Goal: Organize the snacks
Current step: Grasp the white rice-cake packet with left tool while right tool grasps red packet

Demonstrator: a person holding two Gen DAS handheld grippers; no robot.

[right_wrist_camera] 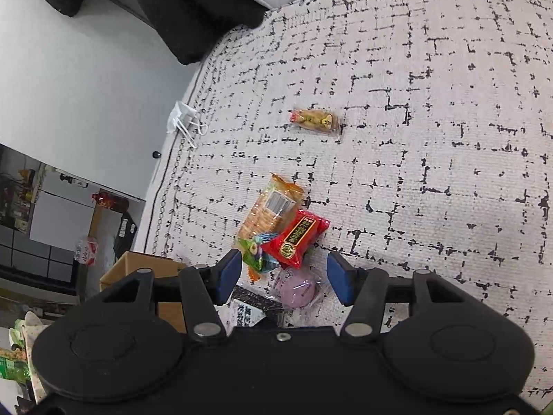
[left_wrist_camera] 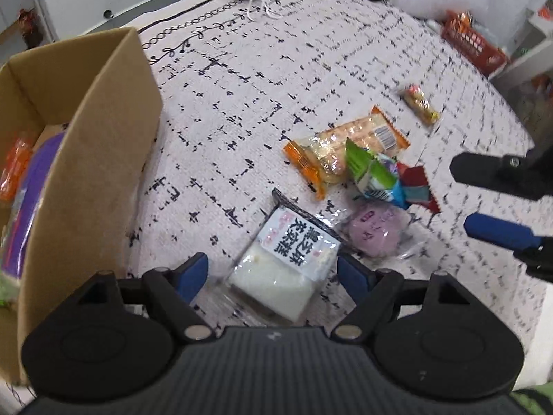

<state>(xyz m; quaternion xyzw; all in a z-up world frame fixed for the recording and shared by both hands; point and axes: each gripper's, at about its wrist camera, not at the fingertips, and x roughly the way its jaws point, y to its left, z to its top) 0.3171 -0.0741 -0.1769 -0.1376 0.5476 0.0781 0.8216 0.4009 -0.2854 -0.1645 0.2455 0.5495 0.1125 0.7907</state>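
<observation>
Snacks lie in a small pile on the patterned cloth (left_wrist_camera: 311, 52), beside the cardboard box (left_wrist_camera: 103, 121). Our left gripper (left_wrist_camera: 273, 271) is apart around the white cake pack (left_wrist_camera: 283, 266), not squeezing. Our right gripper (right_wrist_camera: 283, 276) is apart over the purple bun (right_wrist_camera: 299, 288). We might pinch the red packet (right_wrist_camera: 297, 238) too, because they touch.

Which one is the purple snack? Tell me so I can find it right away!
Start at the cardboard box on the patterned cloth, then go to the snack pile beside it. The purple snack lies at the pile's near edge, beside the white cake pack. It is the only round, lilac one, in clear wrap.
</observation>
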